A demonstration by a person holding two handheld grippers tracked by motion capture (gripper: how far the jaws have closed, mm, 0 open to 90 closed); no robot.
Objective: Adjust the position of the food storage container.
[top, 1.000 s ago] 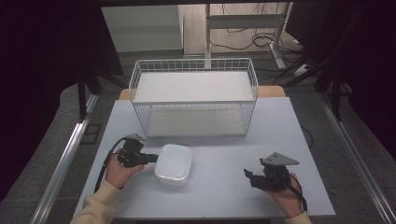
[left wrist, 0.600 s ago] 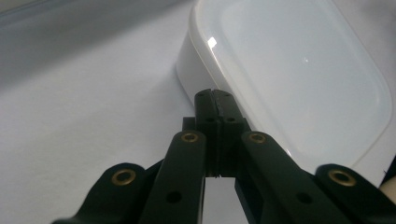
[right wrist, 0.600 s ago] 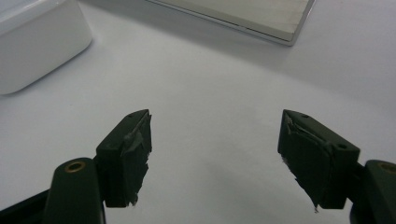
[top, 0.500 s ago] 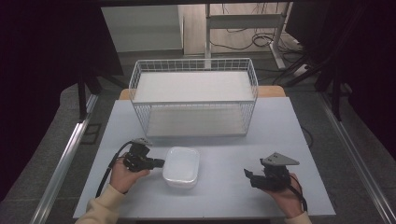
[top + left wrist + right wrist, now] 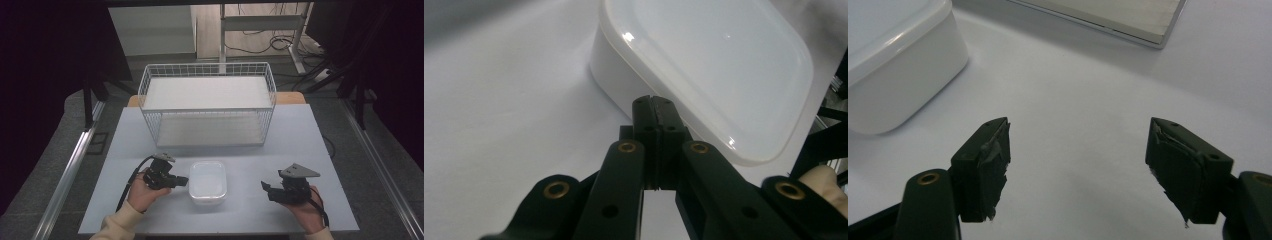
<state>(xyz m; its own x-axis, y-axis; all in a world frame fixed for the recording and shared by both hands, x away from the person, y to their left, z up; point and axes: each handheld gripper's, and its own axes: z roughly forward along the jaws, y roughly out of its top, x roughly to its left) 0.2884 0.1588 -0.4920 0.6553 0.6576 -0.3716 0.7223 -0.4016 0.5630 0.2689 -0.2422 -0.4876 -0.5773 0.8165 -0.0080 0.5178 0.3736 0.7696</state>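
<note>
- A white lidded plastic box sits near the front edge of the pale table, at 6 o'clock from the white wire basket standing toward the table's far side.
- The left gripper, held in the person's left hand, points at 3 o'clock with its tips against or just beside the box's left wall; in the left gripper view its jaws are pressed together with nothing between them, their tips at the box just under the lid's rim.
- The right gripper rests at 3 o'clock from the box, well apart from it, jaws spread wide and empty; the right gripper view shows bare tabletop between them and the box off at 10 o'clock.
- Judging by its look, the box is light, rigid and glossy, likely to slide on the smooth table when nudged.
- Its rounded walls look slippery, so a pinch across a short side, or under the projecting lid rim, seems the surest hold.
- Whether anything is inside cannot be told.
</note>
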